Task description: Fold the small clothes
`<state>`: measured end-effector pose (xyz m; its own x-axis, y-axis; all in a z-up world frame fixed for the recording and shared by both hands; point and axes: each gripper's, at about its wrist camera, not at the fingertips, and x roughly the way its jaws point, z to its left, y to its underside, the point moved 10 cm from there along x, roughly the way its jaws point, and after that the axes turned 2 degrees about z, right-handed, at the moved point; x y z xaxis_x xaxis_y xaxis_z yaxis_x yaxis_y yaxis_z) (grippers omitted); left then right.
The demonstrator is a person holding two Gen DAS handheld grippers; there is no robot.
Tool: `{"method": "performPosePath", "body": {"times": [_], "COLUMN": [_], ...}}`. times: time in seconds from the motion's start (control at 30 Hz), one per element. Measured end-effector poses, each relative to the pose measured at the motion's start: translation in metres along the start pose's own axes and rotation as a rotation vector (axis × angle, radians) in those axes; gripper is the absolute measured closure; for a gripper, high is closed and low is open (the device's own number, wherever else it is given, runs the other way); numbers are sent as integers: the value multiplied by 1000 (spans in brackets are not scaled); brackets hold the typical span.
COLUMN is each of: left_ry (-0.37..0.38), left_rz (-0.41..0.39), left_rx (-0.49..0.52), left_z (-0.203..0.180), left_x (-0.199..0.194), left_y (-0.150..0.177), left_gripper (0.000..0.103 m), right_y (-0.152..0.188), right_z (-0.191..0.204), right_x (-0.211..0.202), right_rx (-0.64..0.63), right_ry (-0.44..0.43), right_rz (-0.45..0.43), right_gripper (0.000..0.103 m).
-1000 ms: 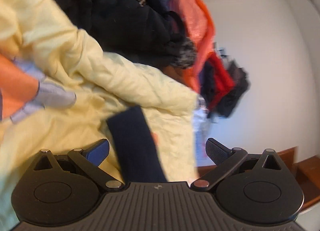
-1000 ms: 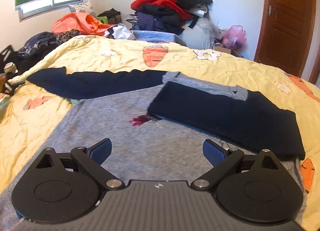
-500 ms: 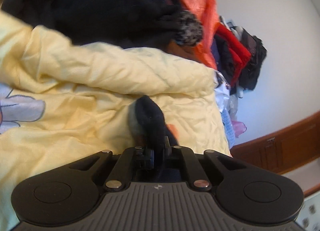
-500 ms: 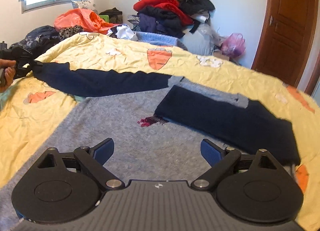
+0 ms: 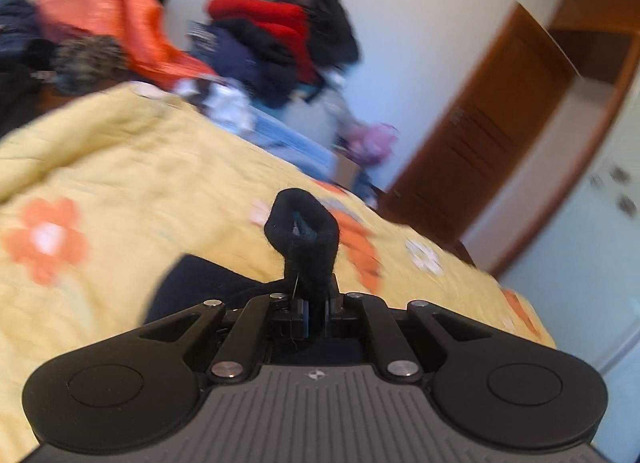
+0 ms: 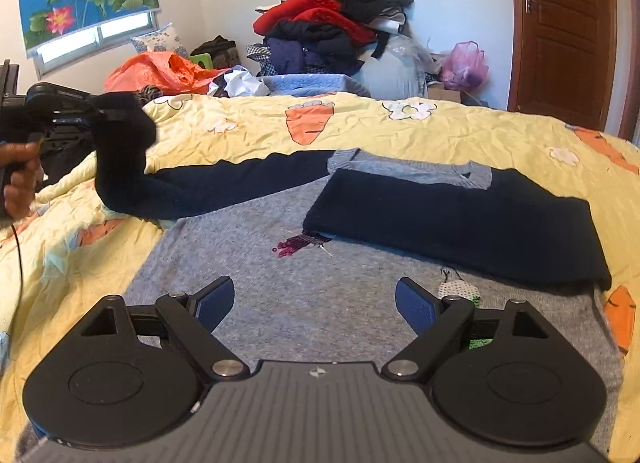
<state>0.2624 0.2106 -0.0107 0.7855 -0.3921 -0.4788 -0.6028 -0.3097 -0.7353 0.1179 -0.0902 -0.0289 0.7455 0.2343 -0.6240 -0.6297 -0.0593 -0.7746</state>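
A grey sweater (image 6: pixel 304 283) with dark navy sleeves lies flat on the yellow bedspread (image 6: pixel 400 127). Its right sleeve (image 6: pixel 460 219) is folded across the chest. My left gripper (image 5: pixel 317 313) is shut on the cuff of the left sleeve (image 5: pixel 304 231) and holds it lifted above the bed. In the right wrist view that gripper (image 6: pixel 100 113) is at the far left with the sleeve (image 6: pixel 224 183) trailing down to the sweater. My right gripper (image 6: pixel 316 299) is open and empty, low over the sweater's lower body.
Piles of clothes (image 6: pixel 336 27) and an orange bag (image 6: pixel 160 71) sit beyond the bed's far edge. A wooden door (image 6: pixel 564 31) stands at the right. A pink bag (image 6: pixel 464 67) lies near it.
My left gripper closed on the sleeve cuff, then lifted it off the bed and swung toward the room. The right gripper stayed open and barely moved.
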Motion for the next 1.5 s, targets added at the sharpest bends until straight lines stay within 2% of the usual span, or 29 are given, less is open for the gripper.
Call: {"method": "performPosePath", "body": {"times": [0.13, 0.2, 0.27, 0.3, 0.33, 0.37, 0.4, 0.43, 0.47, 0.57, 0.63, 0.77, 0.83, 0.9, 1.0, 1.07, 1.1, 1.13, 1.17, 1.2, 1.33, 1.5], "left_ry": [0, -47, -57, -69, -89, -81, -73, -63, -46, 32, 42, 103, 122, 157, 196, 205, 208, 217, 227, 232, 229, 272], "left_rz": [55, 88, 193, 251, 277, 259, 233, 211, 174, 57, 18, 37, 57, 69, 100, 138, 138, 137, 148, 160, 174, 193], "left_rx": [81, 133, 168, 177, 178, 213, 259, 277, 275, 181, 33, -300, -419, -496, -543, -548, -542, -539, -540, -539, -538, -519], "left_z": [-35, -41, -46, -46, -43, -47, -54, -58, -60, -51, -22, 55, 87, 107, 119, 119, 118, 117, 115, 115, 115, 100], "left_x": [28, 47, 71, 81, 87, 85, 78, 69, 57, 17, 3, 2, 8, 11, 19, 28, 29, 30, 33, 33, 33, 27], "left_y": [28, 46, 75, 90, 102, 108, 110, 110, 107, 81, 58, 29, 27, 26, 29, 34, 35, 34, 34, 35, 36, 37], "left_gripper": [97, 97, 95, 90, 78, 71, 44, 7, 0, 0, 0, 0, 0, 0, 0, 0, 0, 0, 0, 0, 0, 0], "right_y": [4, 4, 4, 4, 4, 3, 1, -2, -5, -19, -32, -51, -54, -60, -66, -68, -66, -63, -60, -57, -53, -76], "right_z": [-8, -12, -14, -14, -15, -15, -15, -15, -16, -16, -9, 7, 18, 23, 35, 42, 44, 47, 48, 49, 48, 53], "right_x": [1, 4, 10, 14, 19, 24, 29, 34, 40, 61, 80, 127, 150, 162, 172, 178, 183, 188, 191, 193, 191, 174], "right_rx": [10, 20, 40, 52, 65, 80, 91, 102, 117, 196, 289, 550, 601, 616, 642, 643, 643, 646, 651, 669, 749, 711], "right_ry": [15, 23, 11, 3, -4, -12, -22, -28, -30, -81, -193, -401, -433, -418, -455, -473, -469, -456, -439, -445, -450, -451], "right_rz": [12, 15, 28, 39, 47, 50, 52, 53, 55, 62, 91, 178, 234, 229, 243, 245, 262, 275, 281, 276, 239, 198], "right_gripper": [16, 16, 15, 15, 15, 15, 13, 9, 7, 7, 7, 13, 16, 19, 19, 29, 47, 71, 81, 86, 88, 89]}}
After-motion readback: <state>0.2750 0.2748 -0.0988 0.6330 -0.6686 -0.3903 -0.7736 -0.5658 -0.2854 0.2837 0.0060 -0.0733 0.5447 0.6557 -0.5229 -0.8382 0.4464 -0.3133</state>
